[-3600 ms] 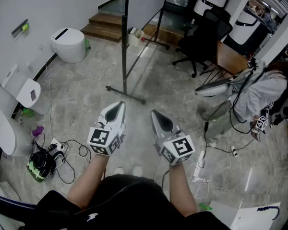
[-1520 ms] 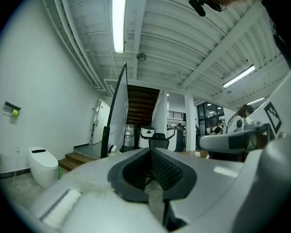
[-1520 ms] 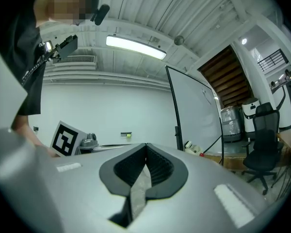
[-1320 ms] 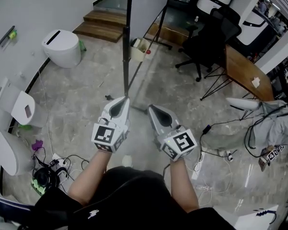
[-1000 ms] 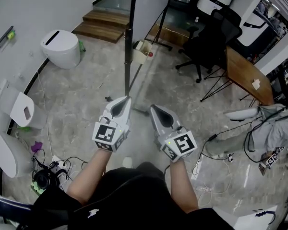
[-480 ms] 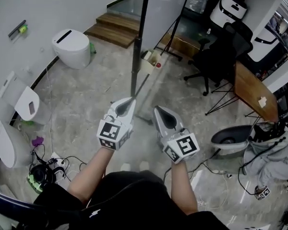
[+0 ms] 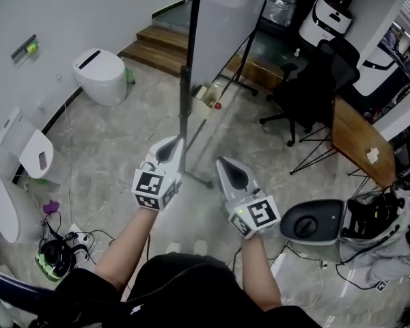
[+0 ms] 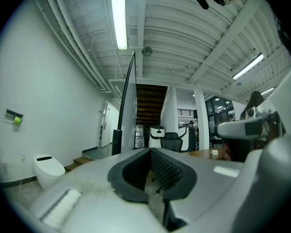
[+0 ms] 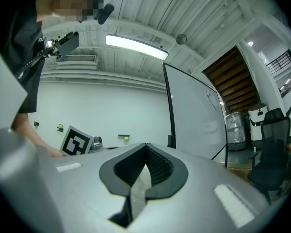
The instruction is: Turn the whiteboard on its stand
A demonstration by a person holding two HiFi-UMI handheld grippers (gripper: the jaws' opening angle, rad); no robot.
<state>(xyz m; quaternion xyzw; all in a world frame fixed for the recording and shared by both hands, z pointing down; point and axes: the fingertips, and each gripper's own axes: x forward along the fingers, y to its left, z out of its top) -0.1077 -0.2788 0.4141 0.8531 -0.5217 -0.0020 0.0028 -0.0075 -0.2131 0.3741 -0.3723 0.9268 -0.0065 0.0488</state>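
Stone floor below, I am holding left gripper (image 7: 167, 147) and right gripper (image 7: 227, 167) clenched empty near the whiteboard (image 7: 222, 26), turning not yet begun

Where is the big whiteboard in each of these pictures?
Head view: the whiteboard stands at the top centre.
Left gripper view: the whiteboard is nearly edge-on, a tall thin strip just left of centre.
Right gripper view: the whiteboard is a wide panel right of centre.
Shared landmark: the black office chair, right of the board in all three.
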